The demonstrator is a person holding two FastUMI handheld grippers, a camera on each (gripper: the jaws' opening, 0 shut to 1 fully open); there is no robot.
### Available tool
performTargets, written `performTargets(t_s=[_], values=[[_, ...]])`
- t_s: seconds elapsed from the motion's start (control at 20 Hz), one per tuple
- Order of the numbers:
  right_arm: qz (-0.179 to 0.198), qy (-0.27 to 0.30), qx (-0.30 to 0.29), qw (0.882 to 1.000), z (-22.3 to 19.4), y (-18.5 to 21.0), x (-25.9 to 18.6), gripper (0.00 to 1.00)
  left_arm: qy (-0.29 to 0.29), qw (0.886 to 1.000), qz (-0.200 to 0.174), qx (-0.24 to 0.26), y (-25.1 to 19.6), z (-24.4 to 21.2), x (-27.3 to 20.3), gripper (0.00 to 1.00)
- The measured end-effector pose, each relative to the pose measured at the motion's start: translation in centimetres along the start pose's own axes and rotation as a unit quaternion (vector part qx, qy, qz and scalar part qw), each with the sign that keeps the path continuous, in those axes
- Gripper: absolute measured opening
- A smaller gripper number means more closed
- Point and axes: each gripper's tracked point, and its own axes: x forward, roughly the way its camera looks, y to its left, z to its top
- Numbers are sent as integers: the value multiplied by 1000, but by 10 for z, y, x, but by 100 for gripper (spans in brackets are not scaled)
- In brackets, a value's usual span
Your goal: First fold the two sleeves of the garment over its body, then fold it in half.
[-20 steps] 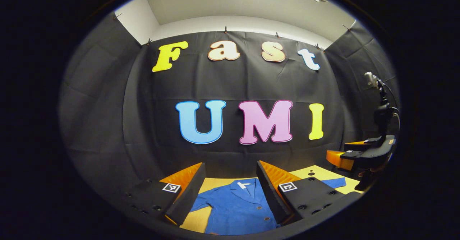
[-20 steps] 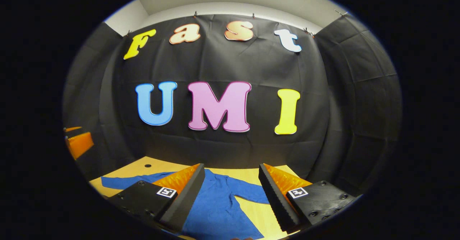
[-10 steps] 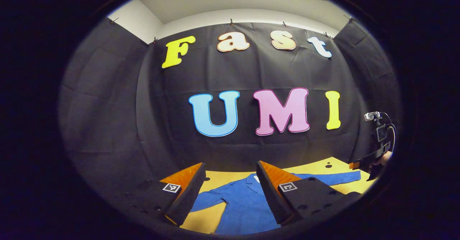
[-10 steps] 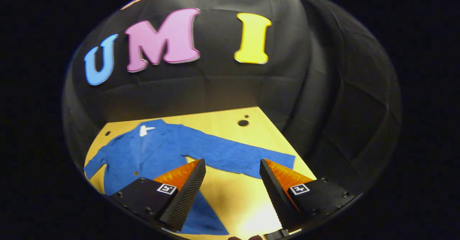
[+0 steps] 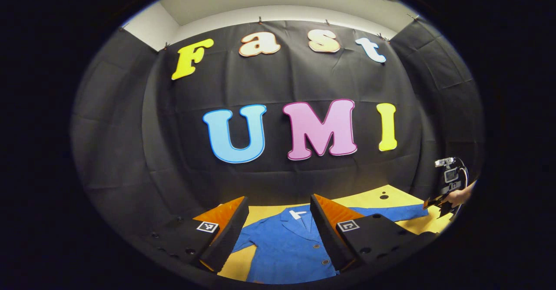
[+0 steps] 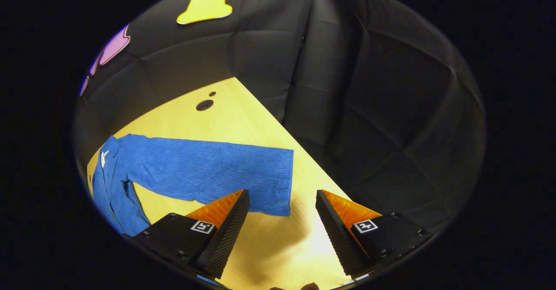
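A blue buttoned garment (image 5: 286, 248) lies flat on the yellow table (image 5: 369, 201), collar toward the back wall. In the left gripper view my left gripper (image 5: 278, 231) hangs open above the garment's body, touching nothing. Far right in that view, a hand holds the right gripper (image 5: 436, 203) by the end of the spread right sleeve (image 5: 391, 213). In the right gripper view my right gripper (image 6: 282, 227) is open just over the table, its fingers straddling the cuff end of that sleeve (image 6: 204, 170). The garment's body (image 6: 110, 194) is at the far left there.
Black cloth walls close in the table (image 6: 243, 120) at the back and the right. Two small dark holes (image 6: 204, 105) sit in the table near its far right corner. The table's right edge runs close beside the cuff.
My right gripper has tilted down and swung right and lower, from over the garment's body to the cuff of the right sleeve. My left gripper has stayed over the body, barely shifting.
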Motion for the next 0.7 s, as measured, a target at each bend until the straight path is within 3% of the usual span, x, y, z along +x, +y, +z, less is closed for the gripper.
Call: performTargets(t_s=[0.1, 0.35, 0.45, 0.55, 0.65, 0.7], values=[[-8, 9, -19, 1000, -3, -5, 14, 99, 16, 1000, -13, -6, -9, -5, 6, 81], [8, 39, -2, 999, -13, 10, 35, 98, 57, 993, -15, -103, -12, -18, 10, 82], [8, 48, 30, 998, -12, 10, 33, 91, 70, 992, -10, -105, -10, -23, 9, 81], [6, 61, 40, 997, -11, 10, 29, 94, 71, 993, -5, -97, -7, -24, 8, 82], [18, 60, 49, 997, -13, 13, 36, 43, 70, 992, -6, -101, -7, -24, 8, 81], [28, 59, 61, 996, -16, 17, 37, 28, 75, 992, -7, -104, -7, -27, 8, 81]])
